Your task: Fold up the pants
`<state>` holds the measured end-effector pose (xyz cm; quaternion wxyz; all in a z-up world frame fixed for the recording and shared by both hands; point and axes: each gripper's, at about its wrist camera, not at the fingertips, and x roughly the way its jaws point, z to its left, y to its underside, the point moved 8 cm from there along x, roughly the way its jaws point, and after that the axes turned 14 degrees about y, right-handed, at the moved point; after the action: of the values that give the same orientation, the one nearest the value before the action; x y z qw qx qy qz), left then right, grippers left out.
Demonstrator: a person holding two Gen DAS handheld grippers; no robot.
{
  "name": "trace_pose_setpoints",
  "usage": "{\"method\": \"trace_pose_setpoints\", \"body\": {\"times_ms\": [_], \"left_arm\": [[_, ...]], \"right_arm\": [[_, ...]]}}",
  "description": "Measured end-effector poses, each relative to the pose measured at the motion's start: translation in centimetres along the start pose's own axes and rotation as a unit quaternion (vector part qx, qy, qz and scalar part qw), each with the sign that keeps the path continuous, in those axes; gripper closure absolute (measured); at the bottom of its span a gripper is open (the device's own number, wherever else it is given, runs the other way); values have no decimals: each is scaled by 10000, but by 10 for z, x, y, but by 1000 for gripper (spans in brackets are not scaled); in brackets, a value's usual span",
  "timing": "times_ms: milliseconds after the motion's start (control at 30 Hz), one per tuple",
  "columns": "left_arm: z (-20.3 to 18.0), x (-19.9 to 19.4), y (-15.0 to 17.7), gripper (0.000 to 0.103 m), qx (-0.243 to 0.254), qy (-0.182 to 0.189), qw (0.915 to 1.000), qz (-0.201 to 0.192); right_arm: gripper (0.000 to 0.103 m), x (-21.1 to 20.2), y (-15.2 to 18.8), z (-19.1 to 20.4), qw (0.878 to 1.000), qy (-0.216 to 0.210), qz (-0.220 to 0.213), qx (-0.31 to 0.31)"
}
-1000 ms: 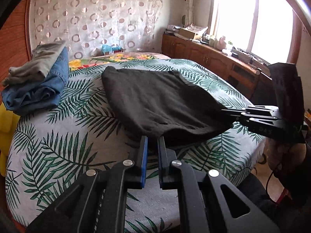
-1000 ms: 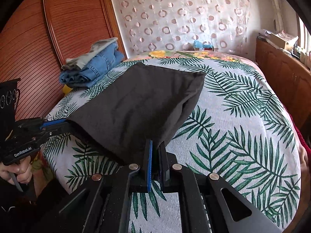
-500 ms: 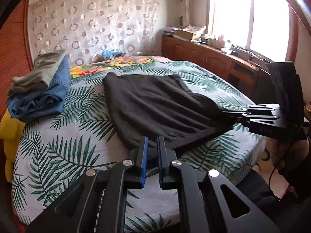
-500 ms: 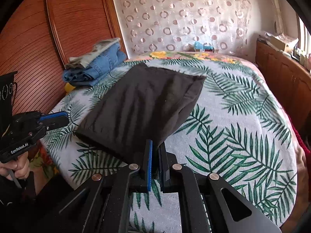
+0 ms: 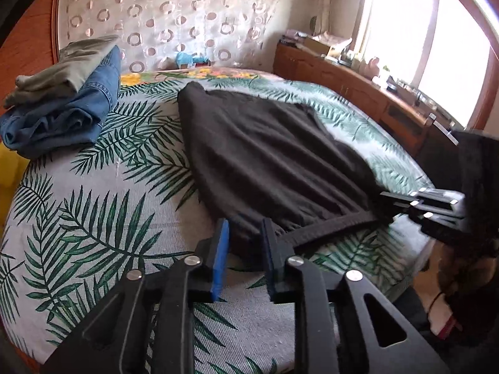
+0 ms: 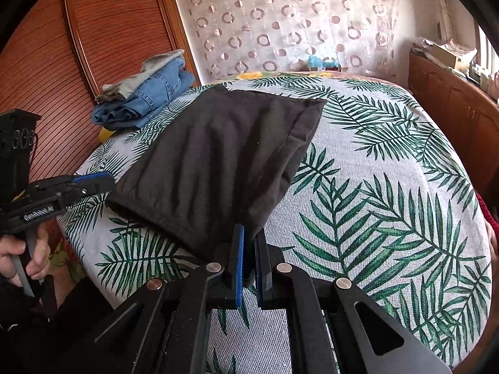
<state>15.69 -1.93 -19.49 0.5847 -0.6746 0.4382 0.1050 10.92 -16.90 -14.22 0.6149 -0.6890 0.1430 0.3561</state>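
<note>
On pants (image 5: 268,159): right gripper (image 6: 248,240) clamped, left gripper (image 5: 244,230) parted.

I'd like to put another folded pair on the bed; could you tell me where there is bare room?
Free bedspread lies between the black pants and the cabinet-side edge. The headboard corner is crowded by the folded jeans stack.

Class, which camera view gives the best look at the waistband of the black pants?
The left wrist view: the waistband runs as a dark strip across the near edge of the black pants, between the left gripper and the right gripper. The right wrist view shows that edge only foreshortened, without a distinct band.
</note>
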Motion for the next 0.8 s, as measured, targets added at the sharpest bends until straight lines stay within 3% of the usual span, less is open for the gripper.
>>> {"method": "trace_pose_setpoints", "body": {"times_ms": [100, 233, 467, 667, 800], "left_arm": [[2, 7, 5, 63, -49, -8, 9999, 125], [8, 9, 6, 57, -247, 9, 9996, 112], [6, 9, 8, 57, -248, -123, 9996, -23], [-1, 7, 12, 58, -376, 220, 9990, 15], [-9, 8, 15, 73, -307, 312, 9990, -43]], "right_arm": [[98, 0, 1, 0, 10000, 12, -2, -18], [98, 1, 1, 0, 10000, 3, 1, 5], [98, 1, 2, 0, 10000, 20, -4, -5], [98, 1, 2, 0, 10000, 16, 1, -7], [98, 0, 1, 0, 10000, 38, -22, -48]]}}
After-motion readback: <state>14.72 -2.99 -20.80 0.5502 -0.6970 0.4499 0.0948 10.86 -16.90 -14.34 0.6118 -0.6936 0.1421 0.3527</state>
